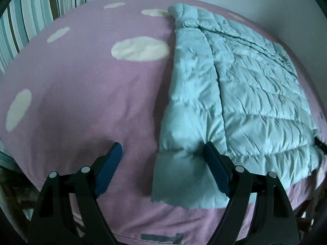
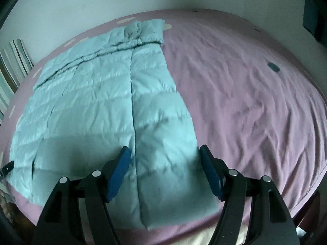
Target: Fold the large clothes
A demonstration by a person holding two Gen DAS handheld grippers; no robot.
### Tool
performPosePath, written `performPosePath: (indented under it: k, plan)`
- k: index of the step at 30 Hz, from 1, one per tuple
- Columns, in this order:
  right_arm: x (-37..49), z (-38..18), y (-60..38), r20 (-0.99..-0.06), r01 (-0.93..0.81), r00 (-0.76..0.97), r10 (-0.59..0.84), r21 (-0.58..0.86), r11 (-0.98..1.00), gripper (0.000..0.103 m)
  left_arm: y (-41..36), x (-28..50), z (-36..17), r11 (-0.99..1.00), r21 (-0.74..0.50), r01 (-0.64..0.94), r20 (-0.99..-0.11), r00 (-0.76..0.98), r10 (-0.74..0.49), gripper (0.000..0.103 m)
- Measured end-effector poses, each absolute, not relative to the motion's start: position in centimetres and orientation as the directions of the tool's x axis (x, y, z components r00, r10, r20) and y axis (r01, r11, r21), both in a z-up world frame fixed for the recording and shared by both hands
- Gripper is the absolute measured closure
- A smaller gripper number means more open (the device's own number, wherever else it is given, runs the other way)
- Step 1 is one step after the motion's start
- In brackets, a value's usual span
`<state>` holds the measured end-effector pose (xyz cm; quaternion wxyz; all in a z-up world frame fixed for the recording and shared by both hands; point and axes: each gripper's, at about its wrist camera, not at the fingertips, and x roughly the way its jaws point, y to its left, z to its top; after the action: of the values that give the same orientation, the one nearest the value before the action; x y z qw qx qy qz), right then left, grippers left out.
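Note:
A pale blue quilted jacket (image 1: 245, 94) lies flat on a pink bedsheet (image 1: 92, 102) with white spots. Its collar points to the far wall. One sleeve is folded in along the left edge, and its cuff (image 1: 177, 183) reaches the near edge of the bed. My left gripper (image 1: 162, 145) hovers open over that cuff with nothing pressed between its blue pads. In the right wrist view the same jacket (image 2: 92, 106) fills the left half. My right gripper (image 2: 164, 148) stands open above the jacket's near right part, gripping nothing.
A striped cushion (image 1: 30, 20) stands at the bed's far left against the white wall (image 2: 102, 0). To the right of the jacket the sheet (image 2: 255, 102) is wrinkled and bears a small dark patch (image 2: 273, 67). The bed's front edge runs just below both grippers.

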<state>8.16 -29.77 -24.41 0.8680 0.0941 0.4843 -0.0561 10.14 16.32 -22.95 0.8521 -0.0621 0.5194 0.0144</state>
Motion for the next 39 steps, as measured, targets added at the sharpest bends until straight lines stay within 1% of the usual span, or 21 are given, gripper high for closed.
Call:
performPosePath:
  k: [2,5,6,9,10,11,12,13,14,15,16,17,18,19,21,24,26,30,34,39]
  plan:
    - [7.7,-24.6,-29.5,-0.850,0.188,0.526,-0.015,0.099,0.977,0.030,16.4,10.1,-23.1,0.990,-0.102,-0.093,-0.882,0.468,-0.047,0.021]
    - [7.4,-24.6,-29.4,-0.851,0.182,0.525,-0.019,0.090,0.979,0.030,16.2,10.0,-23.1,0.991,-0.103,-0.084,-0.881,0.471,-0.052,0.022]
    - [7.3,-24.6,-29.4,-0.851,0.181,0.526,-0.018,0.091,0.979,0.030,16.0,9.9,-23.0,0.991,-0.107,-0.076,-0.879,0.473,-0.058,0.025]
    - [7.2,-24.7,-29.6,-0.856,0.186,0.516,-0.003,0.108,0.976,0.030,15.9,9.6,-23.1,0.992,-0.105,-0.064,-0.879,0.473,-0.062,0.031]
    - [7.0,-24.8,-29.5,-0.858,0.189,0.514,0.000,0.113,0.975,0.032,15.9,9.7,-23.1,0.993,-0.105,-0.063,-0.879,0.474,-0.063,0.033]
    - [6.8,-24.9,-29.5,-0.858,0.189,0.514,0.007,0.122,0.974,0.042,15.8,9.6,-23.0,0.993,-0.104,-0.059,-0.878,0.474,-0.064,0.038]
    - [6.8,-24.9,-29.4,-0.860,0.182,0.510,0.018,0.128,0.975,0.047,15.7,9.5,-23.0,0.993,-0.105,-0.052,-0.877,0.477,-0.068,0.044]
    - [6.6,-24.9,-29.1,-0.860,0.178,0.510,0.021,0.129,0.975,0.057,15.6,9.4,-22.9,0.993,-0.105,-0.046,-0.876,0.477,-0.071,0.047]
    - [6.5,-24.8,-28.8,-0.859,0.164,0.511,0.024,0.126,0.978,0.065,15.4,9.3,-22.8,0.994,-0.108,-0.034,-0.875,0.478,-0.078,0.055]
    - [6.4,-24.7,-28.4,-0.859,0.155,0.511,0.028,0.124,0.980,0.069,15.1,9.2,-22.8,0.994,-0.112,-0.017,-0.875,0.475,-0.091,0.065]
    - [6.3,-24.6,-28.0,-0.859,0.148,0.511,0.028,0.120,0.982,0.074,14.9,9.2,-22.8,0.994,-0.111,-0.005,-0.875,0.474,-0.095,0.068]
    - [6.2,-24.5,-27.8,-0.859,0.139,0.512,0.028,0.115,0.983,0.077,14.6,9.1,-22.7,0.994,-0.106,0.007,-0.876,0.473,-0.097,0.074]
    - [6.1,-24.4,-27.6,-0.858,0.133,0.513,0.031,0.115,0.984,0.079,14.4,9.0,-22.7,0.994,-0.104,0.014,-0.875,0.474,-0.098,0.080]
    - [6.0,-24.4,-27.5,-0.857,0.131,0.514,0.039,0.123,0.984,0.082,14.3,9.0,-22.7,0.993,-0.113,0.020,-0.875,0.472,-0.109,0.083]
    - [5.8,-24.3,-27.5,-0.855,0.128,0.517,0.053,0.139,0.982,0.086,14.2,8.9,-22.6,0.990,-0.140,0.025,-0.875,0.465,-0.136,0.092]
    - [5.5,-24.0,-27.6,-0.847,0.128,0.527,0.076,0.167,0.978,0.090,14.1,8.9,-22.3,0.989,-0.149,0.024,-0.869,0.474,-0.143,0.097]
    - [5.4,-23.6,-27.8,-0.839,0.131,0.537,0.090,0.189,0.973,0.092,14.2,8.8,-21.7,0.988,-0.154,0.016,-0.860,0.491,-0.142,0.098]
    - [5.0,-22.0,-28.5,-0.803,0.132,0.580,0.135,0.257,0.957,0.092,15.3,8.8,-19.3,0.980,-0.201,-0.007,-0.827,0.537,-0.166,0.099]
    - [5.4,-19.5,-29.3,-0.755,0.111,0.626,0.195,0.335,0.936,0.093,16.2,9.9,-15.8,0.967,-0.256,-0.005,-0.771,0.605,-0.201,0.099]
    - [8.5,-16.3,-30.1,-0.697,0.076,0.671,0.252,0.402,0.912,0.093,16.5,13.8,-13.0,0.960,-0.281,0.003,-0.726,0.653,-0.215,0.099]
